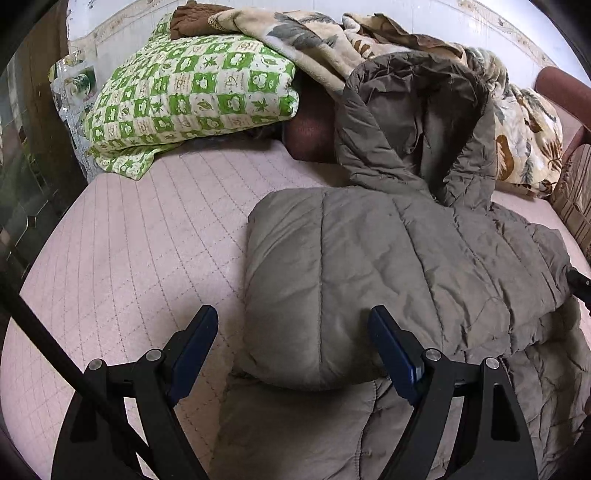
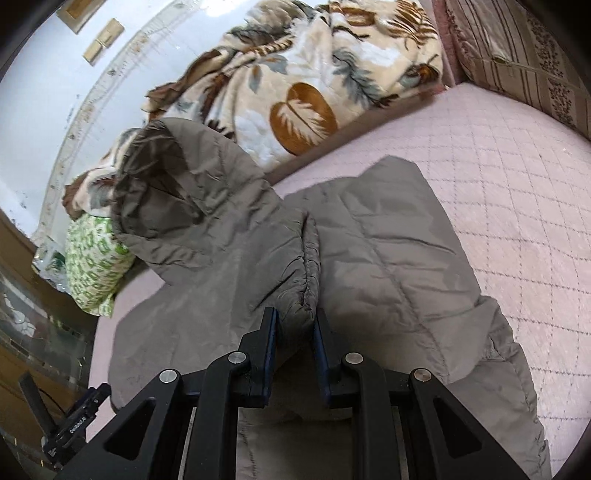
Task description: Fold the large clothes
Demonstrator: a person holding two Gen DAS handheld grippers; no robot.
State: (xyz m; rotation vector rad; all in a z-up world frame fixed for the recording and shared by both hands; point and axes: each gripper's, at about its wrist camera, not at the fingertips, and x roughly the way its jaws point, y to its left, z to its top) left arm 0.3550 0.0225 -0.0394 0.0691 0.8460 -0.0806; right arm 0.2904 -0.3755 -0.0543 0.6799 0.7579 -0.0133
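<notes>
A grey-brown hooded puffer jacket [image 1: 388,266] lies on the pink quilted bed [image 1: 129,240], one side folded over into a puffy edge, its hood [image 1: 417,118] propped against the bedding. My left gripper [image 1: 293,325] is open, its fingers [image 1: 199,332] astride the folded edge of the jacket without holding it. In the right wrist view the jacket [image 2: 369,240] fills the middle, hood [image 2: 177,184] at upper left. My right gripper [image 2: 295,317] is shut on a gathered seam ridge of the jacket.
A green-and-white checked quilt [image 1: 192,96] and a floral blanket [image 1: 314,33] are piled at the head of the bed; the blanket also shows in the right wrist view [image 2: 295,81]. A striped cushion [image 2: 517,55] lies at the right. A glass-topped nightstand [image 1: 70,85] stands at the left.
</notes>
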